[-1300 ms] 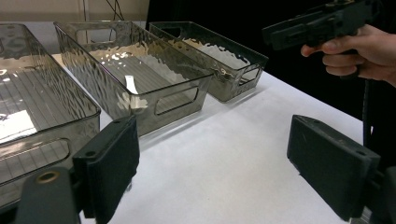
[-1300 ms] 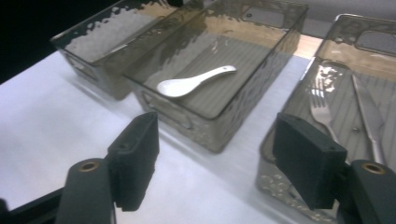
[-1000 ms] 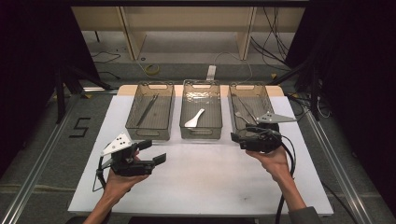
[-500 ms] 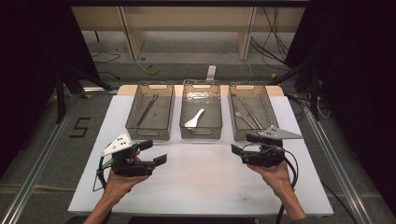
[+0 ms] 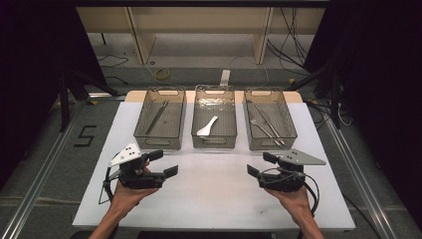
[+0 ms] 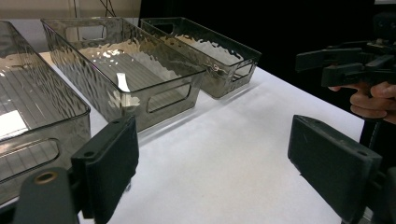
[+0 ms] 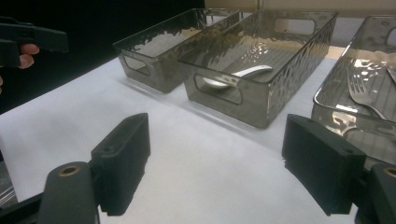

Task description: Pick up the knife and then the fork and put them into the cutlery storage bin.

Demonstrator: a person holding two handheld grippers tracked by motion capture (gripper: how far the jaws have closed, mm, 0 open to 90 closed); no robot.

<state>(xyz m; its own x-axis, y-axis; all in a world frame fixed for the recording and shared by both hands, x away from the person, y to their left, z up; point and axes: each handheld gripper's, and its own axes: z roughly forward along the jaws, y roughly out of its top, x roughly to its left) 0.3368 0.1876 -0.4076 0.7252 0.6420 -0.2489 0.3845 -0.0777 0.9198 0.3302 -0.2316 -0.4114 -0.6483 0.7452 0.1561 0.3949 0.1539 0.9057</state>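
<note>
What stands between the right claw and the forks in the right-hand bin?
Only the bin's own near wall. The right claw, open, hovers over bare white tabletop short of the bin; the forks lie inside, reachable from above.

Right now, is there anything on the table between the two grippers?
No. In the high view, the white table is bare between the left gripper and the right gripper. The three bins sit farther back.

smoky rippled bins [image 5: 214,124], white table [image 5: 214,199], black jaws, silver spoon [image 5: 207,127]
</note>
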